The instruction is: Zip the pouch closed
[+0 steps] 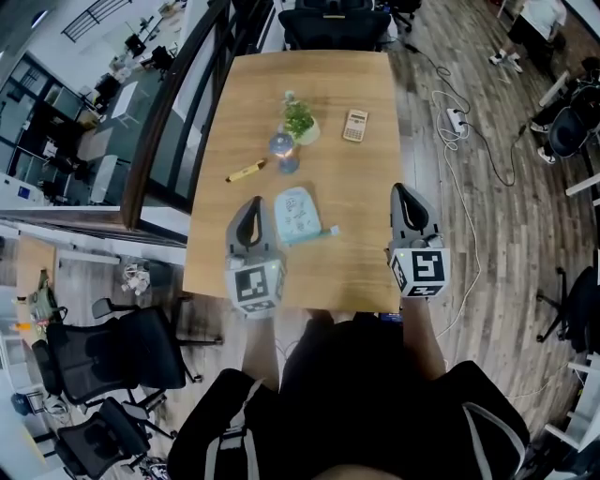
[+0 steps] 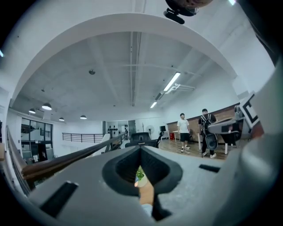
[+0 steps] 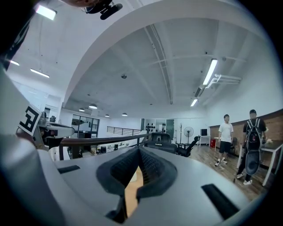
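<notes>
The light blue pouch (image 1: 296, 212) lies flat on the wooden table (image 1: 356, 187), near its front edge, with a teal strip (image 1: 317, 233) along its near side. My left gripper (image 1: 253, 202) hovers just left of the pouch, jaws shut, holding nothing. My right gripper (image 1: 400, 188) is well to the right of the pouch near the table's right edge, also shut and empty. In the left gripper view the gripper (image 2: 140, 148) points up at the room; only a sliver of table and a green plant (image 2: 139, 174) show through the jaws. The right gripper (image 3: 139, 150) likewise faces the room.
Behind the pouch stand a small potted plant (image 1: 300, 122), a bluish bottle (image 1: 284, 150), a yellow marker (image 1: 246, 172) and a calculator (image 1: 355, 125). An office chair (image 1: 335, 23) is at the table's far end. Two people (image 3: 226, 139) stand far off to the right.
</notes>
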Tool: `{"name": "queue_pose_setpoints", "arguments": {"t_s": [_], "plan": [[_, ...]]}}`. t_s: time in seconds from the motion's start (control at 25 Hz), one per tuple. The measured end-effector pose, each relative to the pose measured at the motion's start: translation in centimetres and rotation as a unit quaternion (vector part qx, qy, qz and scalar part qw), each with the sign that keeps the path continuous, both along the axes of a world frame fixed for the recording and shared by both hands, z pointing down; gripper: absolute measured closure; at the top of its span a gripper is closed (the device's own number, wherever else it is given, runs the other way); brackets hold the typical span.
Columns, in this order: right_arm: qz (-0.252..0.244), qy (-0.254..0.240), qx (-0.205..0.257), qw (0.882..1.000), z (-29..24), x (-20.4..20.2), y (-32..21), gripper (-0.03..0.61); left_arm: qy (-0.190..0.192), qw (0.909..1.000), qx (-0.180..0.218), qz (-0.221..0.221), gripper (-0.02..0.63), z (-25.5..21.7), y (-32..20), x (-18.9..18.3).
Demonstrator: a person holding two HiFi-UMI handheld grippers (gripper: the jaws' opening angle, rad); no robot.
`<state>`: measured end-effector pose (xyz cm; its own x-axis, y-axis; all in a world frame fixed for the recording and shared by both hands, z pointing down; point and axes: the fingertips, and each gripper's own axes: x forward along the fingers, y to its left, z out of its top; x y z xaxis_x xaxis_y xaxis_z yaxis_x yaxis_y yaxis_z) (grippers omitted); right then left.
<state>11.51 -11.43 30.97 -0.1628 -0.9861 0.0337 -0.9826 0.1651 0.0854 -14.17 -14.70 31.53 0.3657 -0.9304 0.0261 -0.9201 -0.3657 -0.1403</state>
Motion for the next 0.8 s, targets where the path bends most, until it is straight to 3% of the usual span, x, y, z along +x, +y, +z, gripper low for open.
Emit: {"name": "queue_pose_setpoints", "arguments": {"t_s": [0.28,0.8], "plan": [[0.003,0.001,0.003,1.000,-0.4,0.0,-0.2,0.566,0.019,0.9998,-0.003,0.009,0.614,-0.5,-0.1,0.1],[-0.021,0.001,0.000,1.000,0.0,-1.7,-1.0,0.566,0.017,0.9993,-0.006,0.031,0.614,-0.5,-0.8,1.4]]}}
